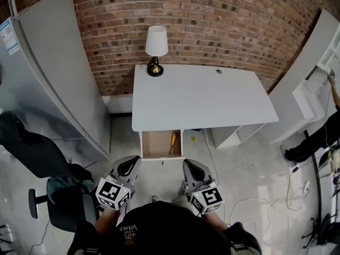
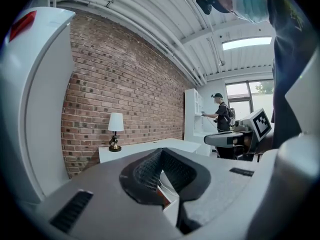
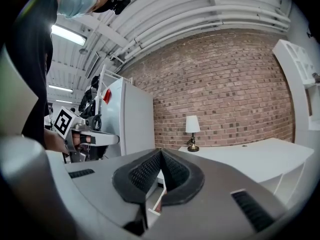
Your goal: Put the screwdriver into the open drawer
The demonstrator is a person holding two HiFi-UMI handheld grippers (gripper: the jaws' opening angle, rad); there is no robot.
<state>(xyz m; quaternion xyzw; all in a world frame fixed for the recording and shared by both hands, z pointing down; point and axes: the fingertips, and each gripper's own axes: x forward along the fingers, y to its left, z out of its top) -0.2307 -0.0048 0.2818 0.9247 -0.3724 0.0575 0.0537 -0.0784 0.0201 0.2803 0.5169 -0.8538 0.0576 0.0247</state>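
Observation:
The screwdriver [image 1: 172, 139], with an orange-yellow handle, lies inside the open wooden drawer [image 1: 154, 145] under the front edge of the white desk [image 1: 202, 97]. My left gripper [image 1: 129, 162] and right gripper [image 1: 190, 167] hover side by side above the floor, just in front of the drawer and apart from it. Both point toward the desk. In the left gripper view the ribbed pads [image 2: 150, 170] meet at the tip with nothing between them. The right gripper's pads [image 3: 146, 172] also meet and hold nothing.
A table lamp [image 1: 156, 49] stands at the desk's far left corner. A tall grey cabinet [image 1: 58, 73] and a black office chair [image 1: 32, 153] are to the left. White shelving [image 1: 313, 84] and another person [image 1: 319, 137] are at the right, with cables [image 1: 249, 201] on the floor.

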